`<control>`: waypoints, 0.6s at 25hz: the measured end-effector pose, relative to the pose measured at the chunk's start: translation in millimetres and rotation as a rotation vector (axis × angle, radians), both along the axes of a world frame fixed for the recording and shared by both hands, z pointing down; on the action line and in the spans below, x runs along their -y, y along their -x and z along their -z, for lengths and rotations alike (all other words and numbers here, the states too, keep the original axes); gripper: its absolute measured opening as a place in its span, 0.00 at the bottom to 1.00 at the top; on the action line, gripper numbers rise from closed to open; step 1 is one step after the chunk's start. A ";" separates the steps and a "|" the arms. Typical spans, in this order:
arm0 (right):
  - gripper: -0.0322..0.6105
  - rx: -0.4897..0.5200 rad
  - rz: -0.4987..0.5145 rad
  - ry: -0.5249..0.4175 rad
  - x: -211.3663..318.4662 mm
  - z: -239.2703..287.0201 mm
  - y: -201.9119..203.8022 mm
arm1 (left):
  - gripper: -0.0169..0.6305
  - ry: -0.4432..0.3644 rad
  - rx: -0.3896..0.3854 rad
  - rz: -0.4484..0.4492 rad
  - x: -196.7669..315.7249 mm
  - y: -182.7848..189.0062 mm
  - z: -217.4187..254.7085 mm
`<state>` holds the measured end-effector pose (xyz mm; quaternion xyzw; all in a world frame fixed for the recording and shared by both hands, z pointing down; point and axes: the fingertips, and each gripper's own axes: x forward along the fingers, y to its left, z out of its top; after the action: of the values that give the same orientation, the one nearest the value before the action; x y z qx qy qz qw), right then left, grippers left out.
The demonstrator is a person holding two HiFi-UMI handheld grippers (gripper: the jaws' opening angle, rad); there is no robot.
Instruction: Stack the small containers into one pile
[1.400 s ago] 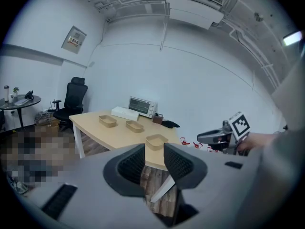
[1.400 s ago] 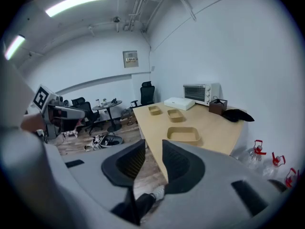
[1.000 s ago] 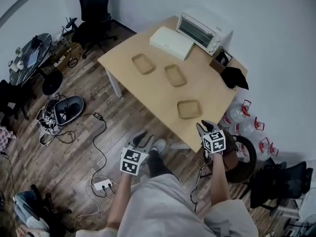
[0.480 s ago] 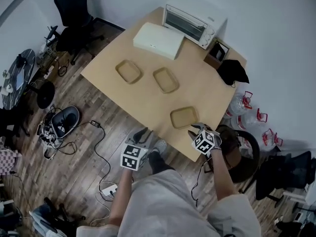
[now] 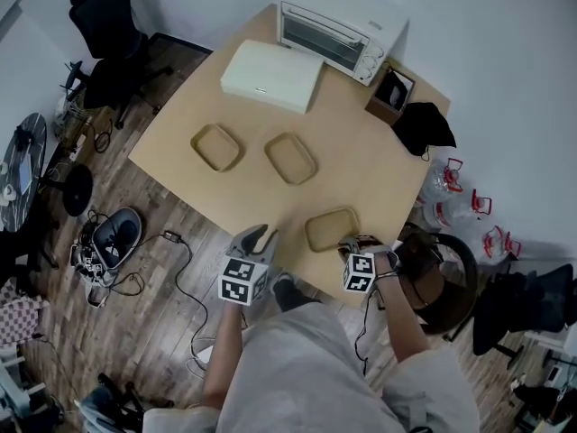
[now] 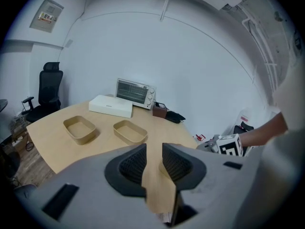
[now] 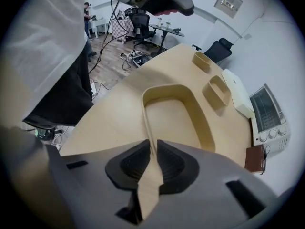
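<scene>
Rim of nearest container [image 7: 164, 87] lies between my closing right tongs [image 7: 153, 151], long axis running up-frame, other two containers [image 7: 217, 90] upper right; left tongs [image 6: 154, 159] gape empty

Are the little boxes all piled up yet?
Nothing is stacked yet: the nearest container, the middle container and the far container sit apart on the table. In hand: the right gripper, jaws closing on the nearest container's wall. The left gripper is open, empty. Left: all the stacking.
</scene>
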<state>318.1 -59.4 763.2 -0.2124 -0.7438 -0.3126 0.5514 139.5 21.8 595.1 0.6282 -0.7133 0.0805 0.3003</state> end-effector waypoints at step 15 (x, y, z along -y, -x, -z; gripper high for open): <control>0.08 -0.015 -0.405 0.069 24.1 3.2 36.6 | 0.18 0.006 -0.005 0.003 41.9 40.7 -15.5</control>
<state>281.5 -83.5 760.0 -0.0796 -0.7773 -0.1681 0.6010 98.7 -20.1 610.6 0.6264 -0.7131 0.0808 0.3042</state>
